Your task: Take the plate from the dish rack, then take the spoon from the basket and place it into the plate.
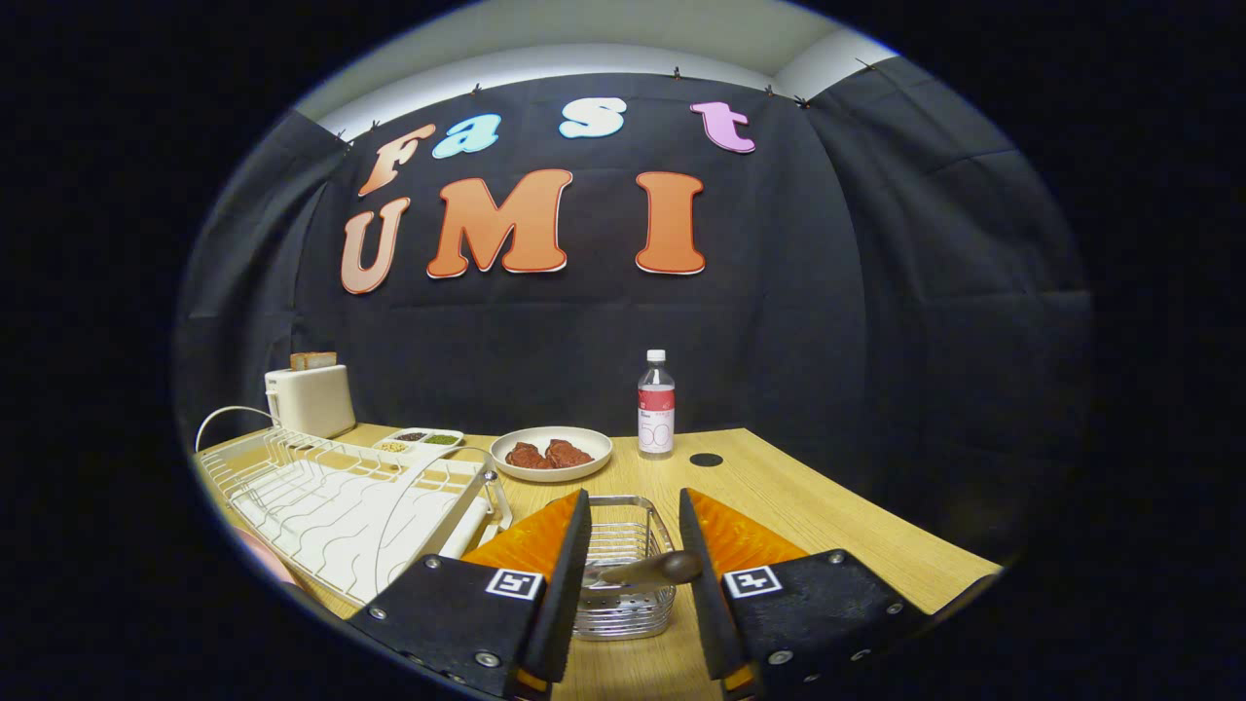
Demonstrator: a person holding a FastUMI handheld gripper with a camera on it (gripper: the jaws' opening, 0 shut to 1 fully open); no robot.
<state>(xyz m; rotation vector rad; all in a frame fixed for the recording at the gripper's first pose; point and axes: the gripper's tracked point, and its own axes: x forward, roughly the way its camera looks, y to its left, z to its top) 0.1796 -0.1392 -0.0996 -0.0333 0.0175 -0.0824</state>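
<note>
Gripper view: gripper [635, 531] agape astride basket [623, 584], spoon [647, 569] between fingers.

Light wood-grain table [798, 506]; white wire rack [341, 497] with wavy white tray under it; white toaster [310, 399] with brown toast [313, 360] on top; cream plate [551, 454] holding dark red-brown pieces; white dish [421, 441] with dark, green and pale yellow fillings; clear bottle [656, 404], white cap, red and white label; silver wire basket [623, 574]; spoon [647, 570] with dark brown handle; gripper [633, 531] bodies black with black-and-white square markers; black round spot on table behind bottle
</note>
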